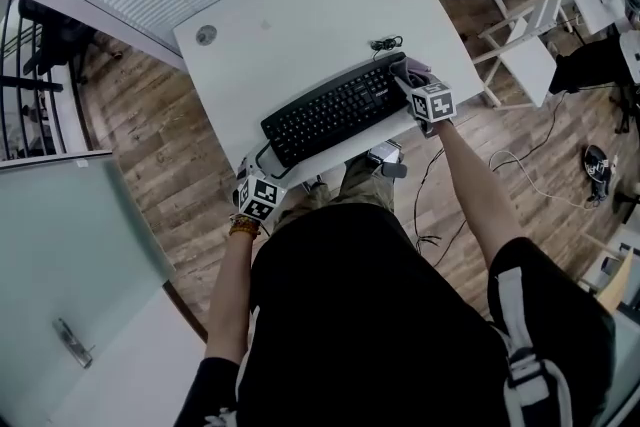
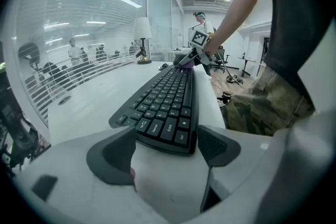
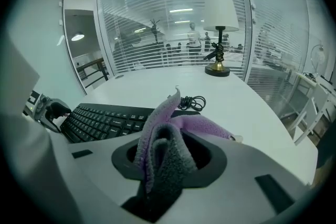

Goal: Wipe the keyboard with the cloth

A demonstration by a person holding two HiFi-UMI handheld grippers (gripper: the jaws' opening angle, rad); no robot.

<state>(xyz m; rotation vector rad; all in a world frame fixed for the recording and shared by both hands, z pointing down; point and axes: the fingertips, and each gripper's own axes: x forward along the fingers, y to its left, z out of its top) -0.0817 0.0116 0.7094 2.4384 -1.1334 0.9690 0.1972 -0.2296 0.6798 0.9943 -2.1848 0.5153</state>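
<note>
Right gripper view, unlike head view, shows cloth between closed jaws.

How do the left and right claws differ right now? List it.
The left claw grips the black keyboard across its left end; the right claw pinches a bunched purple cloth. The left claw's jaws stand wide apart, the right claw's nearly together. The left claw is at one end of the keyboard, the right claw at the other. Both carry marker cubes.
</note>
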